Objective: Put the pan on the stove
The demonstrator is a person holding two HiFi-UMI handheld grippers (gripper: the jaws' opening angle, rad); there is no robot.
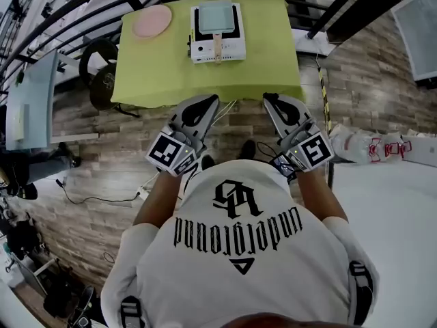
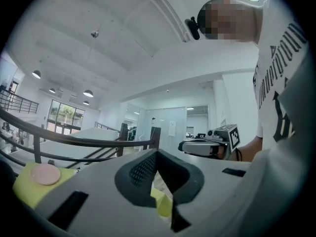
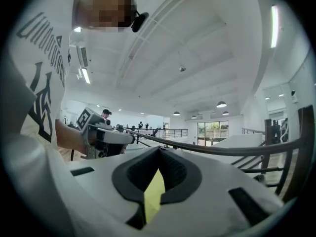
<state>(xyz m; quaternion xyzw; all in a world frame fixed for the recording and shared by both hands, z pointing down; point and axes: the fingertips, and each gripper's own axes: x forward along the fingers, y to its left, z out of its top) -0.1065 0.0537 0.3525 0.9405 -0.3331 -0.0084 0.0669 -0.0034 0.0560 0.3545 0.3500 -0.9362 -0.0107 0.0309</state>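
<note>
Your white T-shirt [image 1: 239, 251] with its black print fills the bottom of the head view. Just above it you hold both claws short of the desk [image 1: 157, 74], well apart from the stove [image 1: 233, 48]. The left claw [image 1: 210, 101] is clenched with nothing in it, its dark ribbed pads meeting at the tip. The right claw [image 1: 270, 98] is clenched and bare in the same way.

As for the task, it looks done already. A flat, square, grey-green pan [image 1: 217, 18] seems to sit squarely on top of the stove, and its pale wooden handle [image 1: 217, 46] points from the stove toward you. Neither claw touches it, so I judge nothing is left but to stay clear.

The stove is a boxy white appliance with rounded corners. It rests on a matte yellow-green cloth. Left of the stove lies a smooth pink round disc [image 1: 151, 20], well apart from it.
</note>
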